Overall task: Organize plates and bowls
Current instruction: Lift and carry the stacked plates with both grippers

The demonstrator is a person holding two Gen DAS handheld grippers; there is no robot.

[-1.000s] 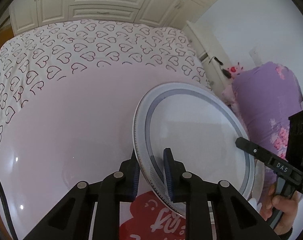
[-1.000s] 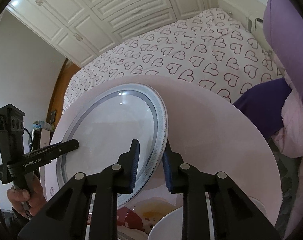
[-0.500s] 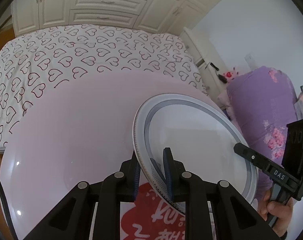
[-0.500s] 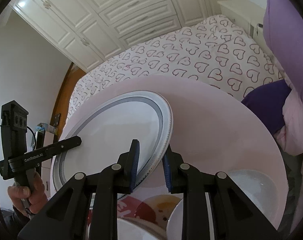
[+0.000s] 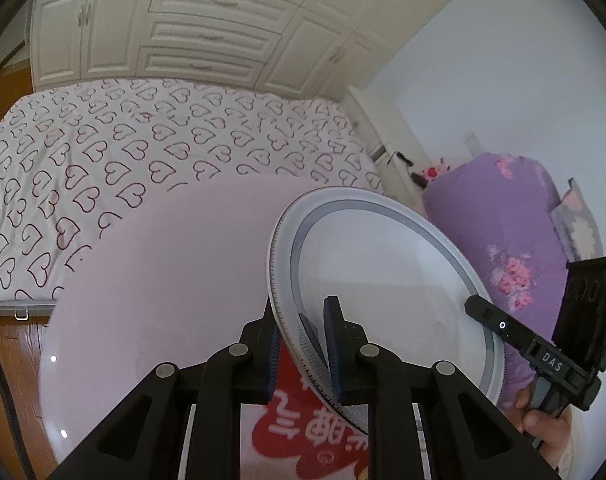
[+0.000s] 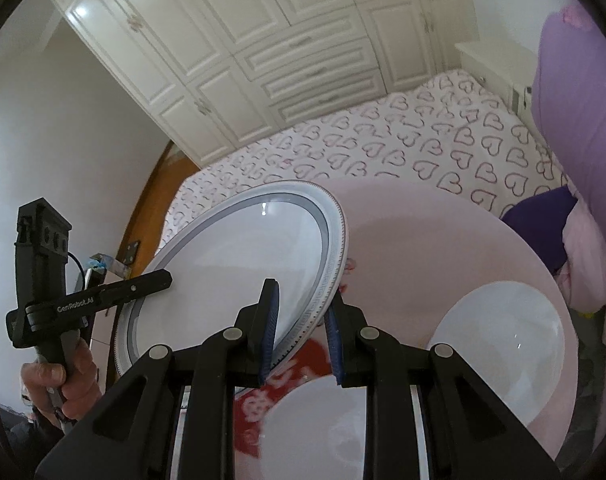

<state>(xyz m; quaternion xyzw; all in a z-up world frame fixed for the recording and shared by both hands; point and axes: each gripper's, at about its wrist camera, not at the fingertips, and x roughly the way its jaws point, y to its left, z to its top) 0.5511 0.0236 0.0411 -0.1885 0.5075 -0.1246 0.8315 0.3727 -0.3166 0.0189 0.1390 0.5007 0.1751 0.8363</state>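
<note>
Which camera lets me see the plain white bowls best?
The right wrist view. Two white bowls show there on the pink table, below the big plate that both grippers hold, the right gripper at its near rim. The left wrist view shows no bowls, only plate and table.

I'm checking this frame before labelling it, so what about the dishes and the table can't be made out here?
- Underside of the grey-rimmed plate: faces away in both wrist views.
- Red printed item on the pink table: its characters are covered by the plate and left gripper.
- Nearest white dish: blurred and hidden behind the right gripper; plate or bowl unclear.
- White dish further right: depth unclear.
</note>
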